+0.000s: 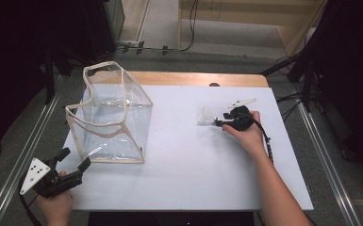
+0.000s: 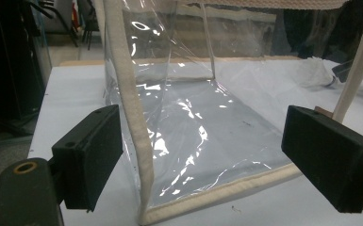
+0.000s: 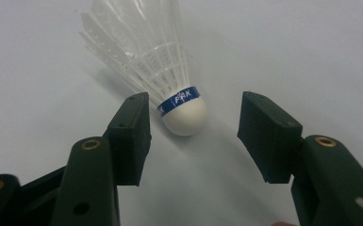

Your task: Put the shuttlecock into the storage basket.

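A white feather shuttlecock (image 3: pixel 169 61) with a blue band lies on its side on the white table top (image 1: pixel 193 160). Its cork faces my right gripper (image 3: pixel 198 134), which is open, with a black pad on either side of the cork and touching neither. From above, the shuttlecock (image 1: pixel 207 116) lies just left of the right gripper (image 1: pixel 219 123). A clear plastic bag (image 1: pixel 113 117) with cream edging stands open at the left. My left gripper (image 1: pixel 75 158) is open at the table's front left corner, facing the bag (image 2: pixel 193 122) without touching it.
The white sheet covers a wooden table (image 1: pixel 193 77) whose far edge shows. Metal rails (image 1: pixel 23 155) run along both sides, with dark equipment beyond them. Cables lie on the floor at the back.
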Demonstrator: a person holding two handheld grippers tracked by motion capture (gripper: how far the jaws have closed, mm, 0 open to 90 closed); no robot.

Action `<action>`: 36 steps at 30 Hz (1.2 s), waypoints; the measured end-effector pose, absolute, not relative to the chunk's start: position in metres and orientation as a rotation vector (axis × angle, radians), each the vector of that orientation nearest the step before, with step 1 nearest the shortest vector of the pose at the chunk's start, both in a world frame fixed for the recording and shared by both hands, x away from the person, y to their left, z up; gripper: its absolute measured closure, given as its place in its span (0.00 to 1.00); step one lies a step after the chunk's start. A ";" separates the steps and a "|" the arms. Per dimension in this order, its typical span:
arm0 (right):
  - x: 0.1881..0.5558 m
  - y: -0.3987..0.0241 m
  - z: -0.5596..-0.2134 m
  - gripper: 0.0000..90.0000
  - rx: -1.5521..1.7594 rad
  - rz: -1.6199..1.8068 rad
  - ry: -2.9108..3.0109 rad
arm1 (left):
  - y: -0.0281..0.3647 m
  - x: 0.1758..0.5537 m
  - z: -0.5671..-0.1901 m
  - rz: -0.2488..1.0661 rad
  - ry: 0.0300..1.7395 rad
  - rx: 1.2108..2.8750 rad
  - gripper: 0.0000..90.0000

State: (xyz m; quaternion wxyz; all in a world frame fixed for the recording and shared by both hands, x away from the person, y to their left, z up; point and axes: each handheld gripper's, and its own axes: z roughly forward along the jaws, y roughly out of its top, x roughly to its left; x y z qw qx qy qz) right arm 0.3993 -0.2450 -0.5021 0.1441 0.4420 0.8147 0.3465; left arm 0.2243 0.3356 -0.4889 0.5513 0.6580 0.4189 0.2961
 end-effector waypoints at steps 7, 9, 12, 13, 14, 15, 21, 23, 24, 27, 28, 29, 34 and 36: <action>0.400 -0.232 -0.510 0.48 1.167 0.959 2.403 | 0.336 0.224 -0.489 0.700 0.990 1.557 0.15; 0.400 -0.230 -0.511 0.50 1.154 0.951 2.407 | 0.336 0.224 -0.489 0.700 0.991 1.556 0.15; 0.400 -0.226 -0.512 0.61 1.124 0.919 2.413 | 0.336 0.224 -0.489 0.699 0.990 1.556 0.15; 0.399 -0.225 -0.512 0.65 1.114 0.910 2.413 | 0.336 0.224 -0.489 0.698 0.991 1.555 0.15; 0.399 -0.225 -0.511 0.68 1.102 0.905 2.417 | 0.336 0.224 -0.489 0.698 0.990 1.554 0.15; 0.399 -0.225 -0.511 0.68 1.102 0.905 2.417 | 0.336 0.224 -0.489 0.698 0.989 1.553 0.15; 0.396 -0.224 -0.510 0.68 1.127 0.925 2.399 | 0.336 0.224 -0.489 0.698 0.989 1.554 0.15; 0.394 -0.223 -0.508 0.68 1.143 0.932 2.391 | 0.336 0.224 -0.489 0.698 0.990 1.553 0.15; 0.394 -0.223 -0.507 0.68 1.139 0.941 2.392 | 0.336 0.224 -0.489 0.698 0.990 1.554 0.15; 0.392 -0.223 -0.500 0.68 1.138 0.969 2.373 | 0.336 0.224 -0.489 0.700 0.990 1.555 0.15; 0.392 -0.223 -0.498 0.68 1.142 0.975 2.367 | 0.336 0.224 -0.489 0.700 0.990 1.555 0.15; 0.392 -0.223 -0.498 0.68 1.142 0.975 2.367 | 0.336 0.224 -0.489 0.699 0.990 1.554 0.15; 0.388 -0.221 -0.485 0.68 1.163 1.023 2.332 | 0.336 0.224 -0.489 0.699 0.990 1.554 0.15; 0.388 -0.220 -0.483 0.68 1.161 1.028 2.330 | 0.336 0.224 -0.489 0.699 0.990 1.554 0.15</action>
